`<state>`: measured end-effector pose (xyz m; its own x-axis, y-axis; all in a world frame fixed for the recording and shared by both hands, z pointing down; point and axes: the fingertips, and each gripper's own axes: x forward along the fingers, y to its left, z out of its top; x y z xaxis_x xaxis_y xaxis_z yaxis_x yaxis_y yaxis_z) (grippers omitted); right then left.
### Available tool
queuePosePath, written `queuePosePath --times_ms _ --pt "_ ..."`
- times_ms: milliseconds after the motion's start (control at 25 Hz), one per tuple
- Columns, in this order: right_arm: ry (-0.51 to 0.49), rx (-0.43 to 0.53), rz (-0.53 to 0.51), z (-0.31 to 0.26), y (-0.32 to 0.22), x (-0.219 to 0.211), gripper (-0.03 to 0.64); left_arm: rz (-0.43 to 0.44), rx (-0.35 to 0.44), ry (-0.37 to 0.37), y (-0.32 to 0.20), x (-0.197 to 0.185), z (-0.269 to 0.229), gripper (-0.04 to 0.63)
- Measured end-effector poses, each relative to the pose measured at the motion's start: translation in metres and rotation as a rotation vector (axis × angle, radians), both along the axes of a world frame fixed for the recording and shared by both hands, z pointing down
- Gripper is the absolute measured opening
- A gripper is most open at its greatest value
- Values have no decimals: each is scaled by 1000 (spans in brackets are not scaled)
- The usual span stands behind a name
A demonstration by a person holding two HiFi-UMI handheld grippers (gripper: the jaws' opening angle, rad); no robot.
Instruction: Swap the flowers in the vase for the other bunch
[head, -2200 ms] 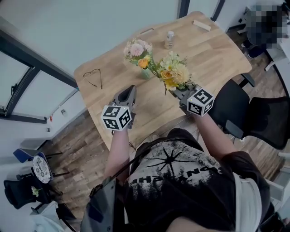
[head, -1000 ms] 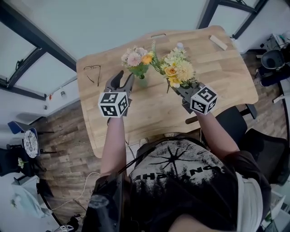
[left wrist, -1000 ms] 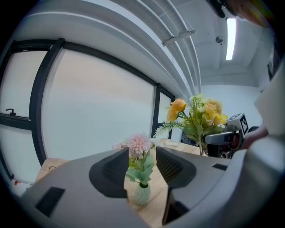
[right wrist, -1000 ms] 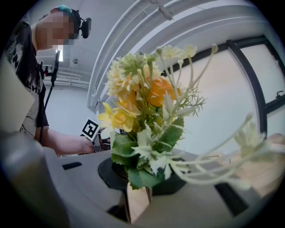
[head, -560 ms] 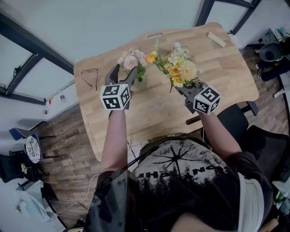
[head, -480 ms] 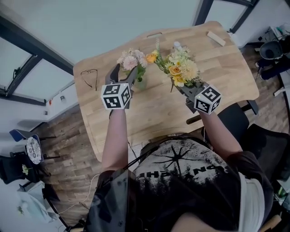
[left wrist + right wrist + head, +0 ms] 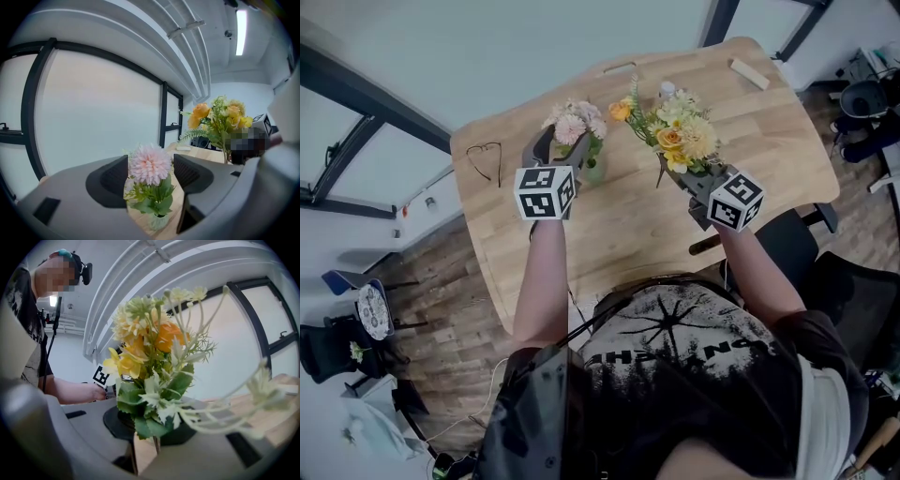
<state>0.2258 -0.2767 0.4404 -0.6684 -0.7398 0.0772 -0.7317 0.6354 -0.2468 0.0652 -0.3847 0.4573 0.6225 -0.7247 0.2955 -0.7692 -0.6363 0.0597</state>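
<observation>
Vase (image 7: 158, 221) half-hidden by pink flowers (image 7: 150, 164); left gripper (image 7: 555, 150) fingers spread; right gripper (image 7: 684, 175) fingers clamp yellow bunch (image 7: 680, 136), stems mostly hidden.

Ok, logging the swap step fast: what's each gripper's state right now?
Left gripper: open, pink flowers in the vase between its fingers, ungripped.
Right gripper: closed on the yellow bunch's stems.

The small green glass vase (image 7: 593, 171) holding the pink flower bunch (image 7: 574, 122) is standing on the light wooden table (image 7: 628, 225), left of centre, and the left gripper (image 7: 555, 142) is sitting just before it. Wire-framed eyeglasses (image 7: 485, 159) are lying to its left. The yellow-and-orange flower bunch (image 7: 675, 136) is sitting in the right gripper (image 7: 680, 178) just right of the vase, and a small wooden block (image 7: 750, 73) is lying at the far right corner.
</observation>
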Motion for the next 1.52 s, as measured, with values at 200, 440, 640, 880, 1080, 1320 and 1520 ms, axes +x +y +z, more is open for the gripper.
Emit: queuePosePath --times_ms 200,440,640,880,1080,1320,1520 --pt "0 -5 1 3 -1 -3 69 22 -11 5 1 -1 3 286" --pt "-6 -9 6 3 -4 -3 69 27 -4 19 4 -2 1 132" --pt "-5 -6 2 2 -5 -4 69 26 9 42 4 -3 -4 89" --pt "0 -6 -1 2 -3 -7 69 18 17 77 7 -5 -10 71" --pt "0 3 -9 -2 -1 -9 69 8 41 125 10 -8 -28 67" --pt "-8 13 -18 -6 1 -12 69 4 82 141 11 -11 -54 66" --pt "-15 29 -23 -11 4 -15 69 0 117 143 15 -15 -74 66"
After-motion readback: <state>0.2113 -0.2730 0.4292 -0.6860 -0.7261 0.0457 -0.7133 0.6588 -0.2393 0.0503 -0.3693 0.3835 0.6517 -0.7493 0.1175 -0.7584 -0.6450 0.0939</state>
